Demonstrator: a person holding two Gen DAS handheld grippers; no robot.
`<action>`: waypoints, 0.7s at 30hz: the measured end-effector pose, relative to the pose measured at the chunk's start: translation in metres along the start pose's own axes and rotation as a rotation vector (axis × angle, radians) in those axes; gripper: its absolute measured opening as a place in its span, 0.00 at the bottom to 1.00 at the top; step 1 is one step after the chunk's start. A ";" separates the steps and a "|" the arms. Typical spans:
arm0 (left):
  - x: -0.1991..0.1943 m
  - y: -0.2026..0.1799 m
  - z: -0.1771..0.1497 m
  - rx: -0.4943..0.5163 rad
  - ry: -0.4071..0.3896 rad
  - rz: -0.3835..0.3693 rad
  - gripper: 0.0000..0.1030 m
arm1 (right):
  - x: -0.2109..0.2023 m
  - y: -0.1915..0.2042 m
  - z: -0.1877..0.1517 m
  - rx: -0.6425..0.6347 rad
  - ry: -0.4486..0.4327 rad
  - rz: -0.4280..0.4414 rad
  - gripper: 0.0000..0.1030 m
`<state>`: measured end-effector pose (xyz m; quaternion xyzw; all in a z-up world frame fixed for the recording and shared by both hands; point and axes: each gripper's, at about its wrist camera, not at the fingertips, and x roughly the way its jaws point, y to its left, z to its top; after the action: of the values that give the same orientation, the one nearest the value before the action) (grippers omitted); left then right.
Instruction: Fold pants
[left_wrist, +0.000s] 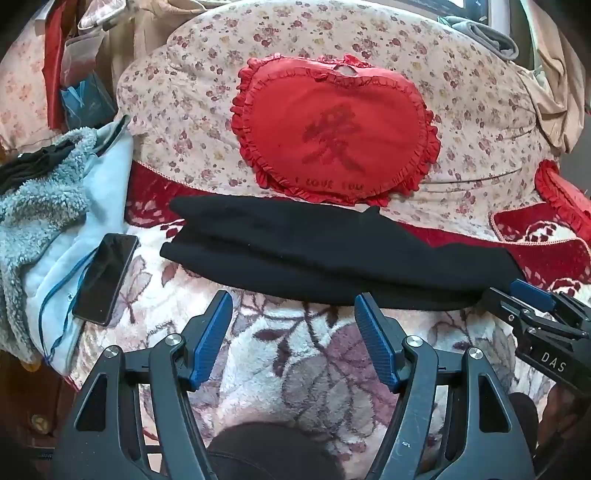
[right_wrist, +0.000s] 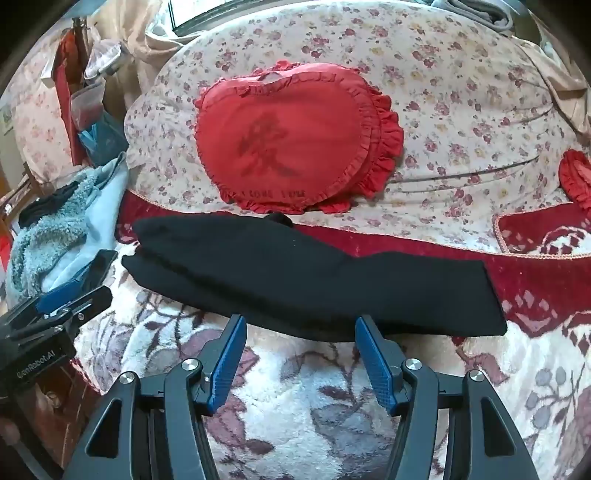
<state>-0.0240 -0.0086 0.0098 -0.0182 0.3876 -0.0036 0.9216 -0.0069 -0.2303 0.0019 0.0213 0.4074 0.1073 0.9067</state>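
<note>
Left tongs are held released, jaws spread, just short of the pants' near edge | right tongs likewise released | black pants are laid folded lengthwise across the floral blanket on the bed | red heart pillow is seen beyond | phone at left

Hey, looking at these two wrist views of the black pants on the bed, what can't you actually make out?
- Black pants: in the left wrist view the right claw covers their right end.
- Fold layers: the uniform black fabric hides them in both views.
- Phone: in the right wrist view the left claw mostly blocks it.
- Heart cushion small lettering: too blurred to read with certainty.
</note>
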 end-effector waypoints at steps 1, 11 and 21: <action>0.001 0.001 -0.001 -0.002 0.005 -0.004 0.67 | 0.000 0.000 0.000 0.002 0.003 -0.003 0.57; 0.013 0.012 -0.001 -0.028 0.032 0.009 0.67 | 0.012 -0.007 -0.002 0.010 0.020 0.015 0.57; 0.015 0.013 0.001 -0.030 0.035 0.004 0.67 | 0.015 0.001 0.000 0.006 0.057 0.036 0.57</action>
<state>-0.0129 0.0038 -0.0007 -0.0313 0.4040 0.0039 0.9142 0.0028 -0.2262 -0.0091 0.0281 0.4330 0.1232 0.8925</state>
